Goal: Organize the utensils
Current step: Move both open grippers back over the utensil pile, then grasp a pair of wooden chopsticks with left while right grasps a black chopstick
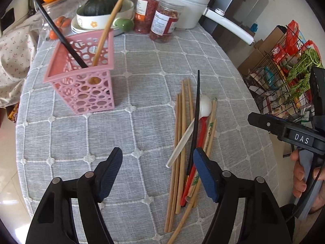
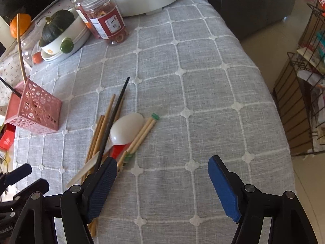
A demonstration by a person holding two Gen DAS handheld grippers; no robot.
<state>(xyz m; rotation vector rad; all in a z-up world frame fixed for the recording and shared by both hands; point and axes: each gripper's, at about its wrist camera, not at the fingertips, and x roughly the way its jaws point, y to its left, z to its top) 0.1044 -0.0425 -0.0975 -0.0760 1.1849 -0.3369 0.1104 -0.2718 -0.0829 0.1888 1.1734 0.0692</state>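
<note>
Left wrist view: both the left gripper (image 1: 158, 174) and right gripper (image 2: 162, 185) are hovering with jaws released, holding nothing, over loose bamboo chopsticks (image 1: 180, 142) and a white plastic spoon (image 1: 205, 105) near the quilted grey table's (image 1: 142, 61) right edge, apparently awaiting transfer to the pink perforated plastic basket (image 1: 81, 85).

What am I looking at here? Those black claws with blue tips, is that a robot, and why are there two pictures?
No robot: a person holds two hand-held claws, each carrying its own camera, hence two pictures. One looks past the left gripper, the other past the right gripper. Both are open and hold nothing. On the grey tablecloth lies a pile of chopsticks with a white spoon. The pink basket already holds two sticks.
</note>
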